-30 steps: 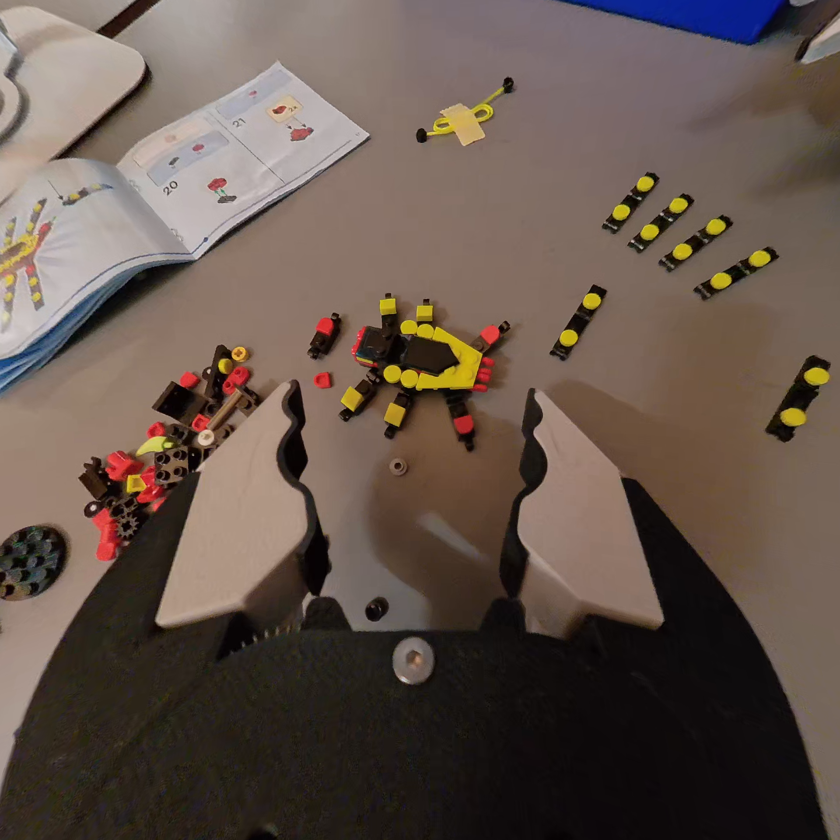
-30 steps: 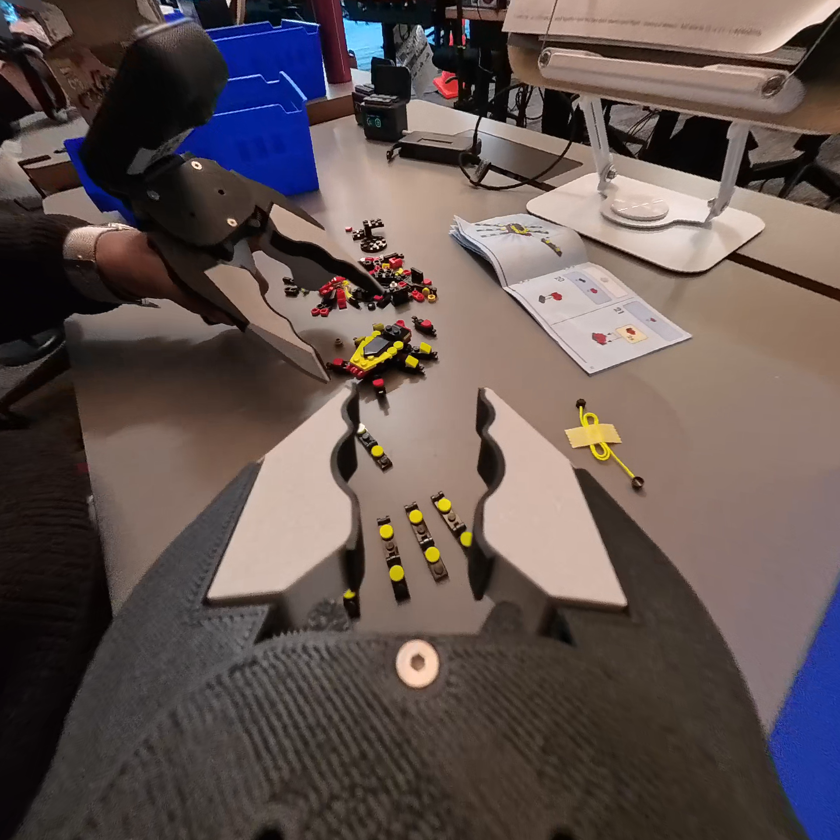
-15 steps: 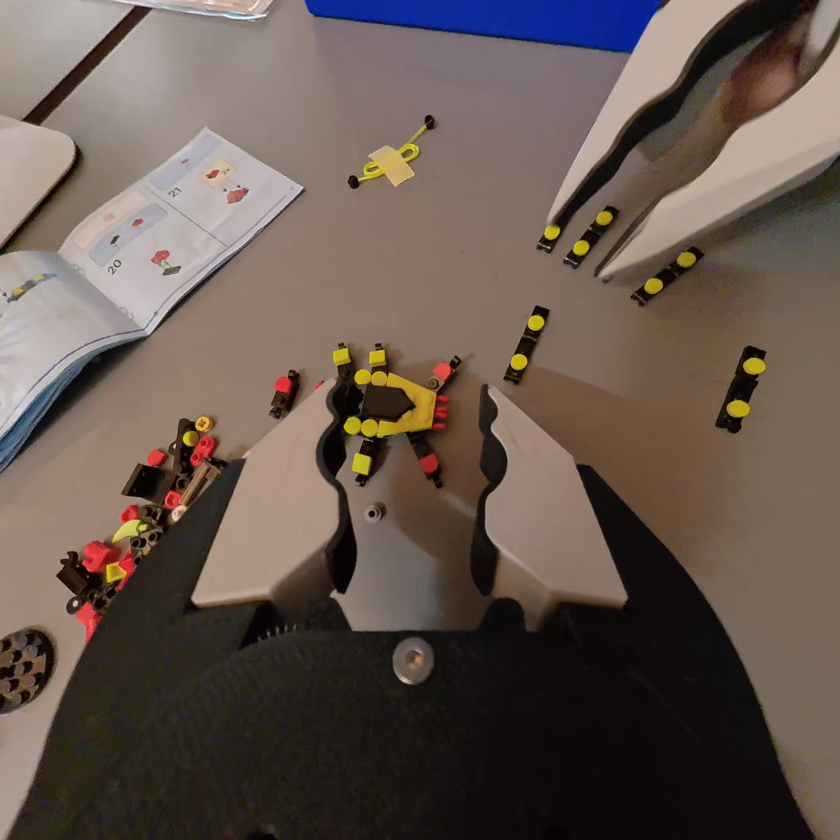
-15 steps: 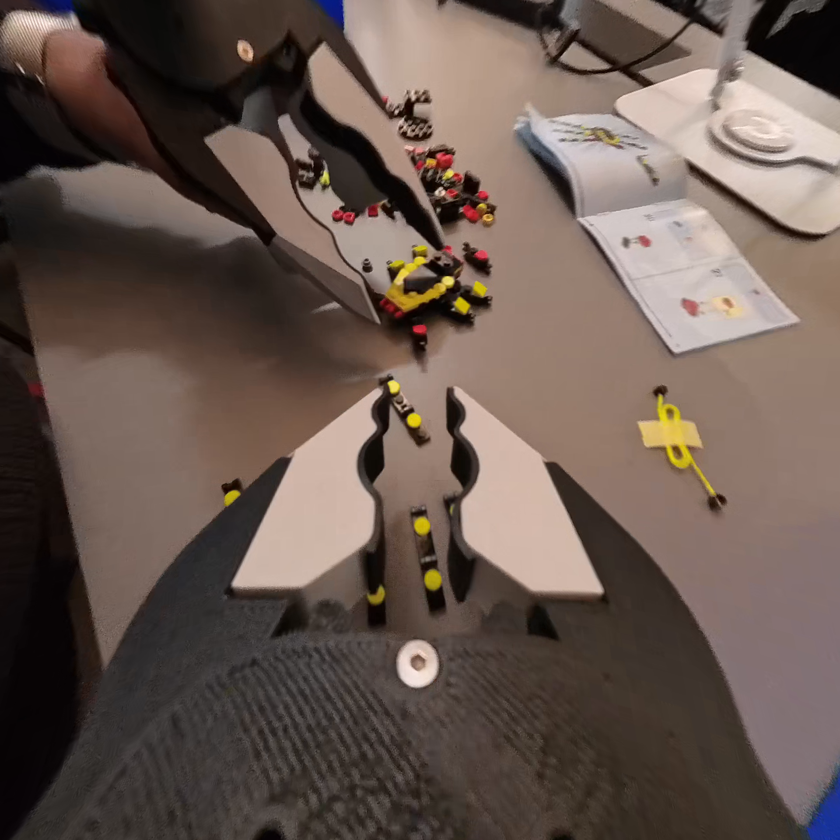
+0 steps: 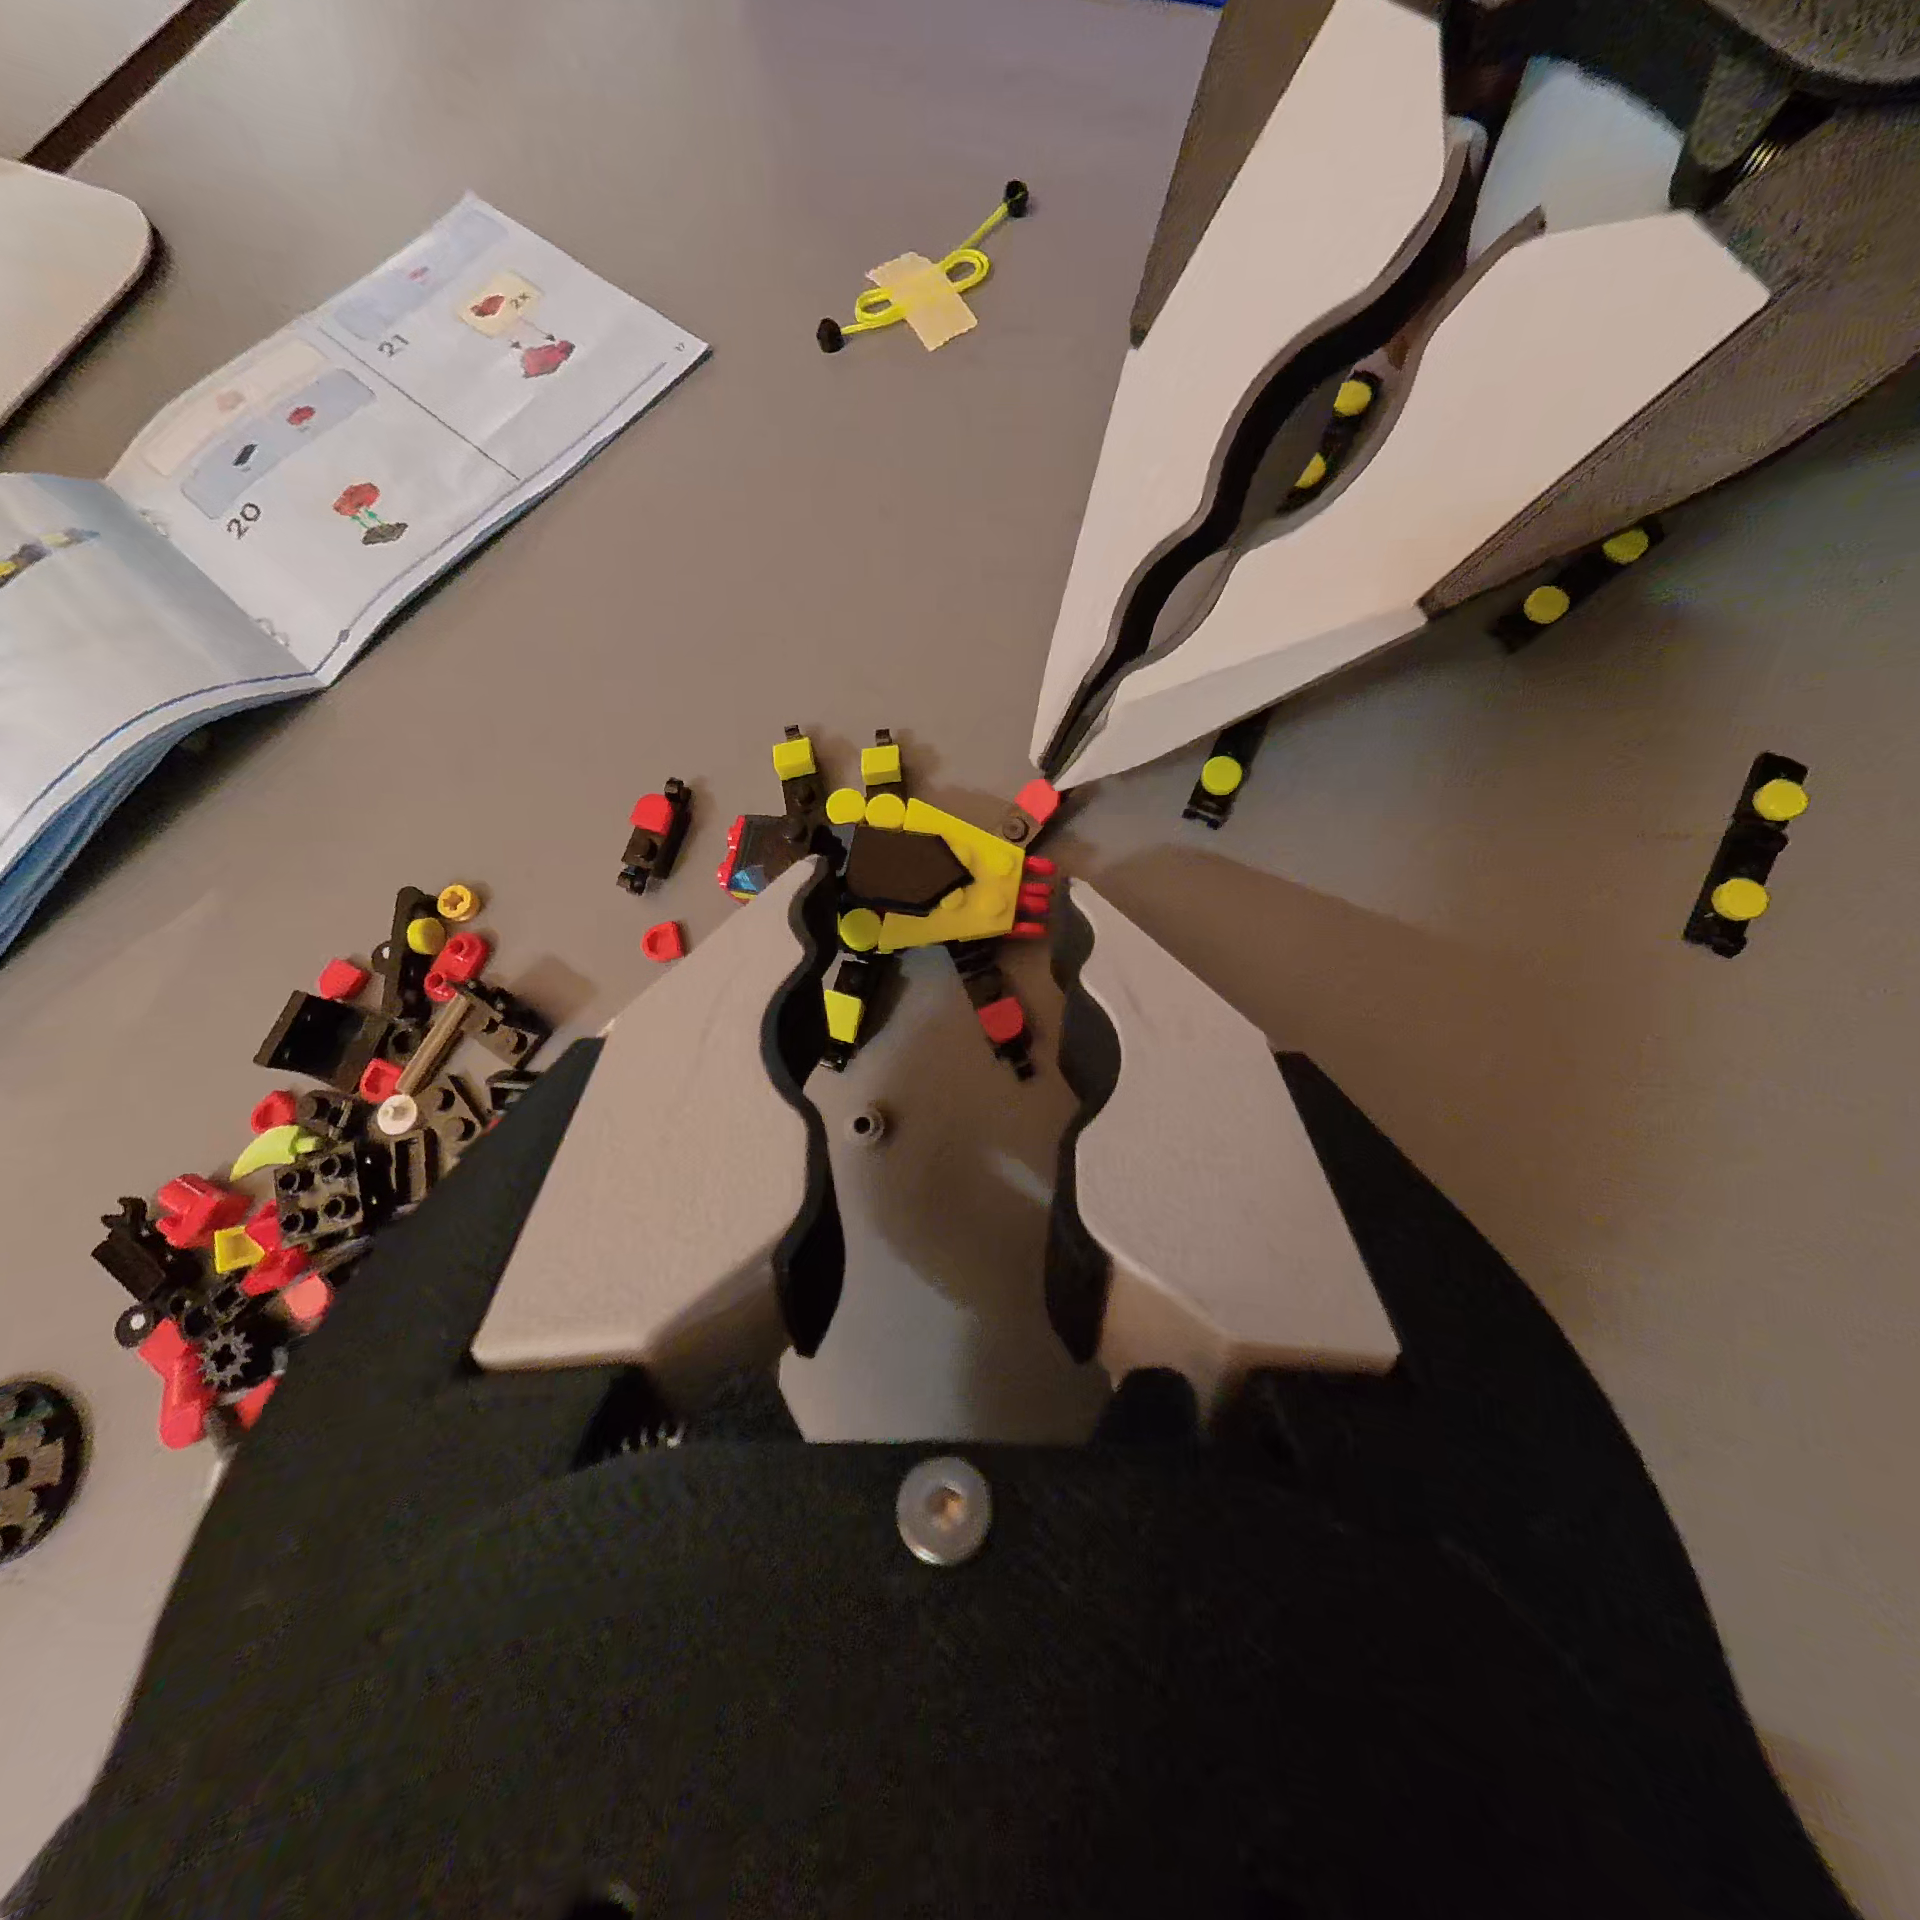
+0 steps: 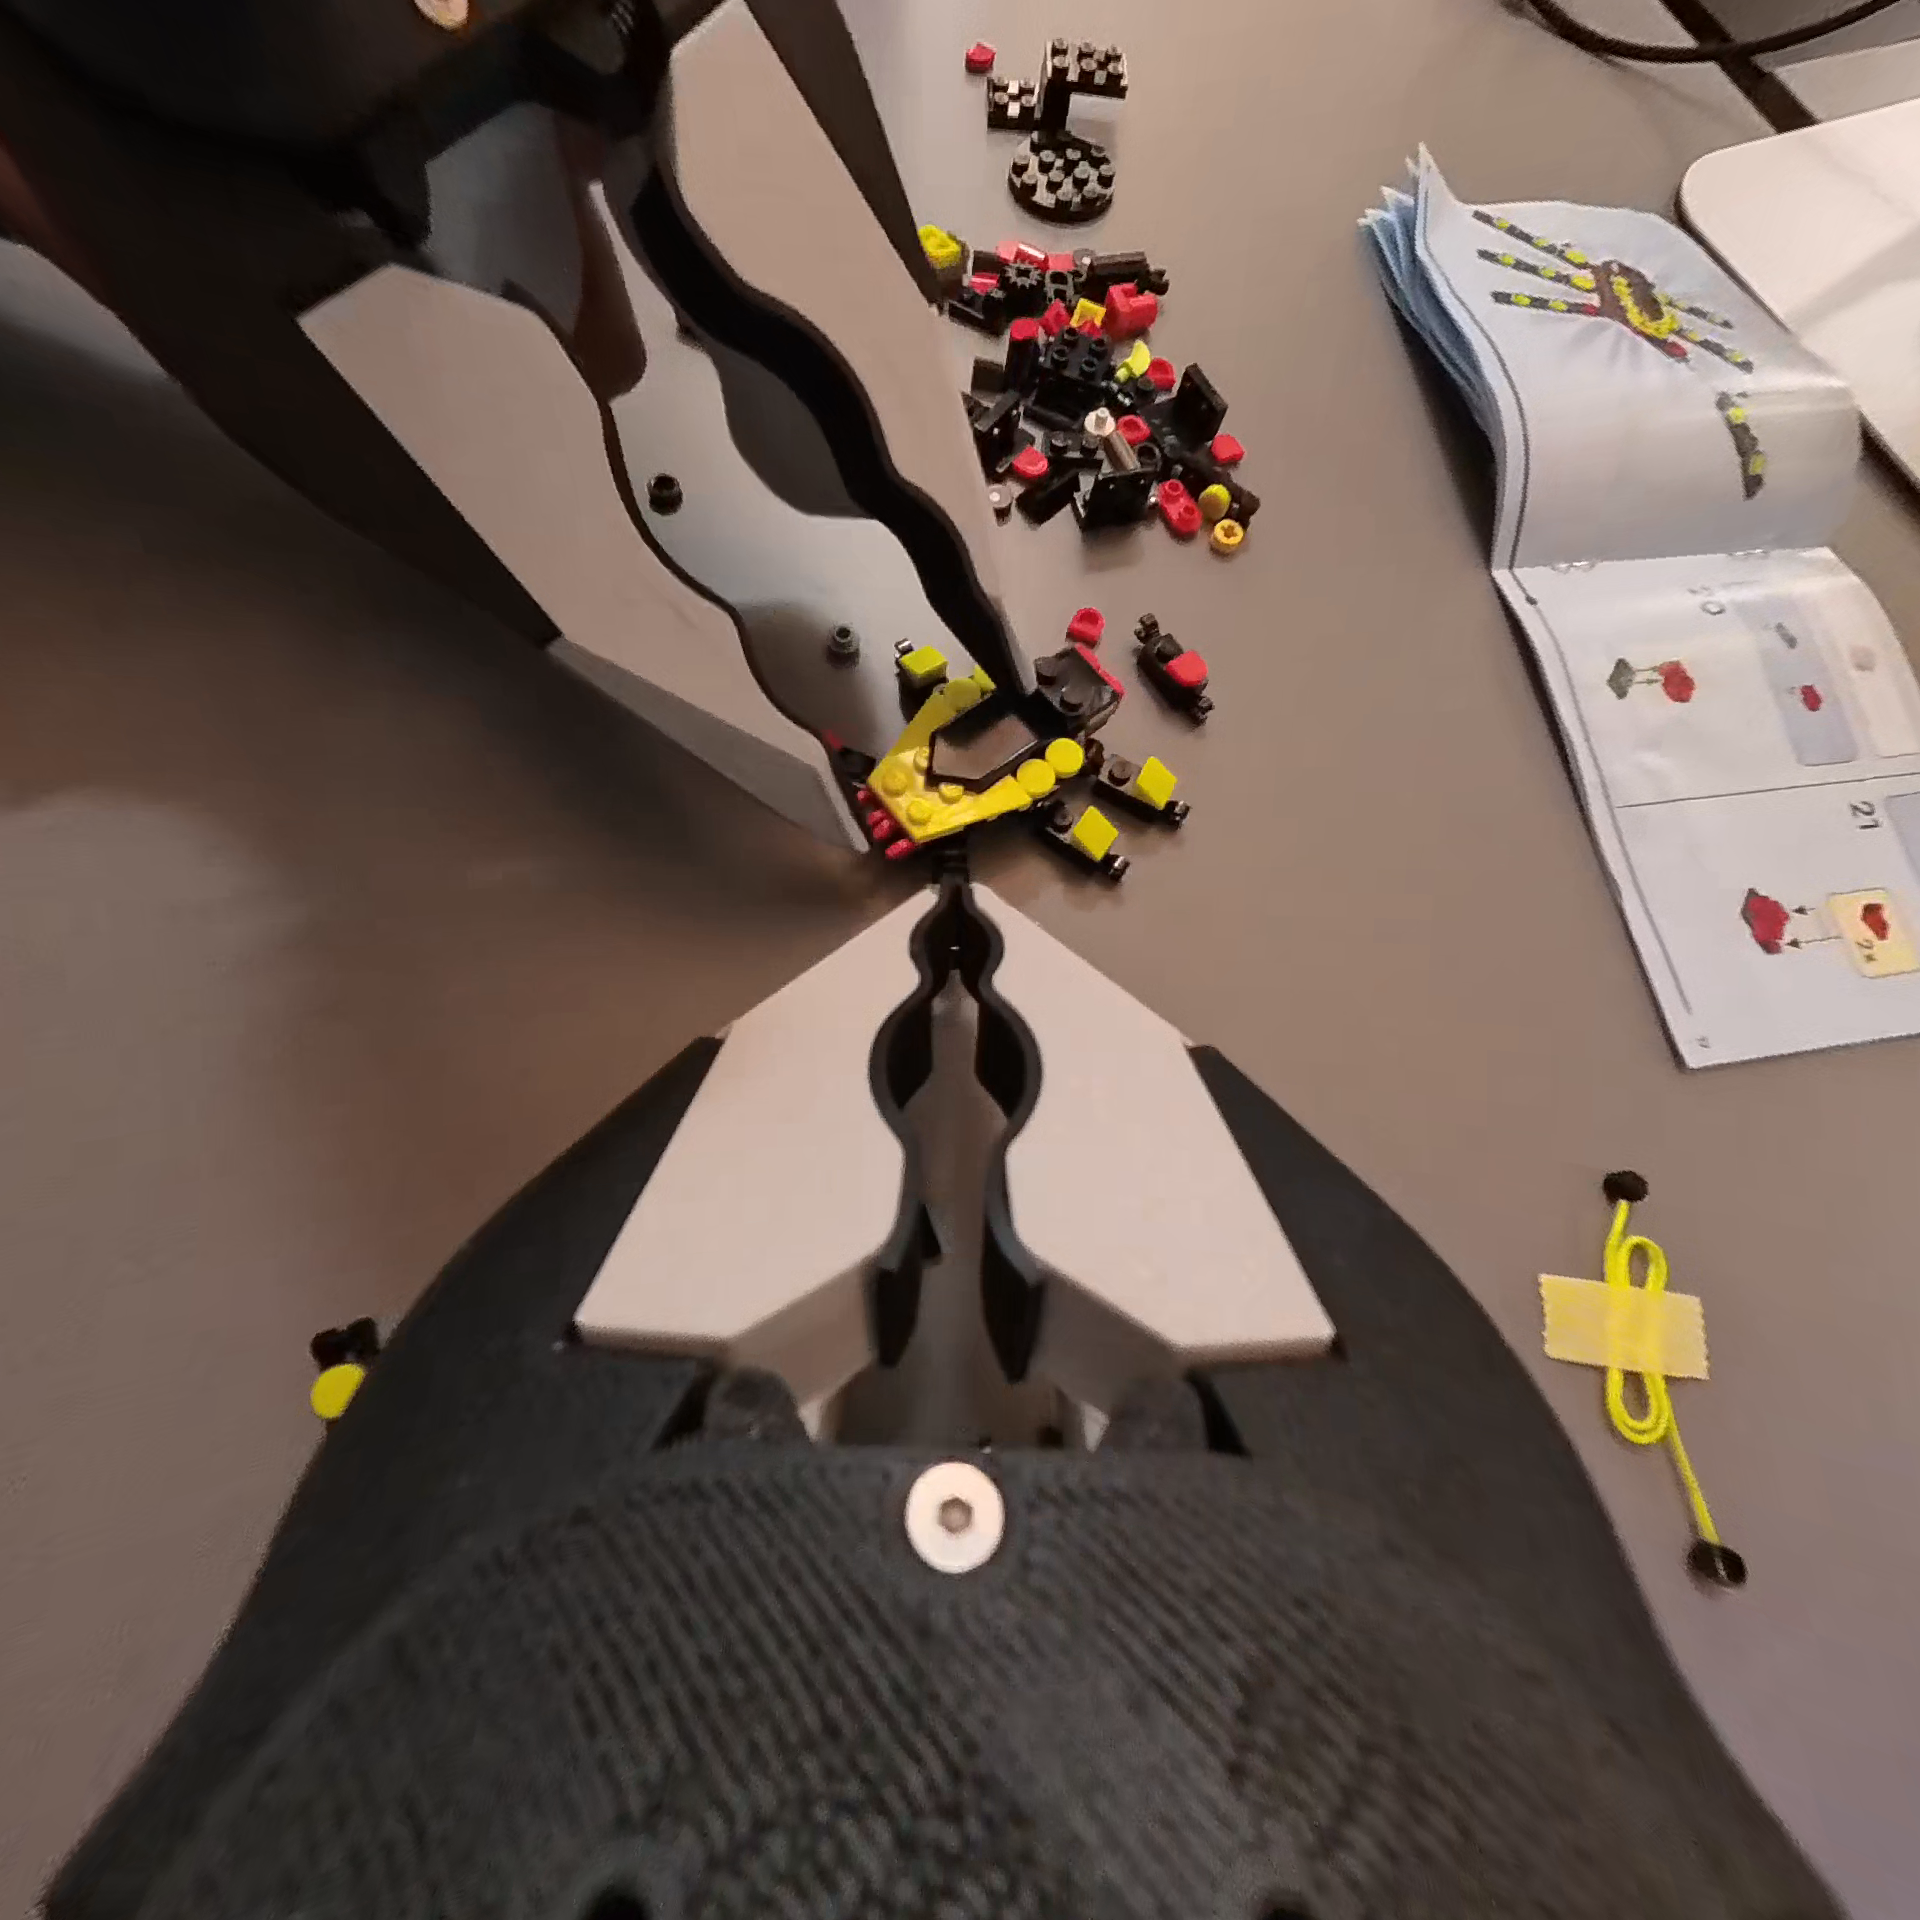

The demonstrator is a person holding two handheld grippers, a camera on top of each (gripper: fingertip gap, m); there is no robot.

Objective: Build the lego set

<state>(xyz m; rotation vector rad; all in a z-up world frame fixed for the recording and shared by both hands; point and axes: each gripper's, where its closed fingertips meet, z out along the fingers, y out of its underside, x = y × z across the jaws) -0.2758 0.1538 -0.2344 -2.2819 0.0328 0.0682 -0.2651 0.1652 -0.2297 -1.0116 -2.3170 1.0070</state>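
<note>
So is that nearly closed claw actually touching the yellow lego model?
Touching. The right wrist view shows the right claw pinching a black stub of the yellow model.

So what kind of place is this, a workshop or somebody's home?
Probably a lab or office workbench: a plain grey table, loose lego pieces, an open instruction booklet and cables at the far edge.

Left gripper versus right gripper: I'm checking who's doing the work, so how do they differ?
The left gripper is open; the right gripper is shut. The left gripper straddles the yellow-and-black model, while the right gripper's tips meet at its red-tipped leg. Both point at the model from opposite sides.
</note>
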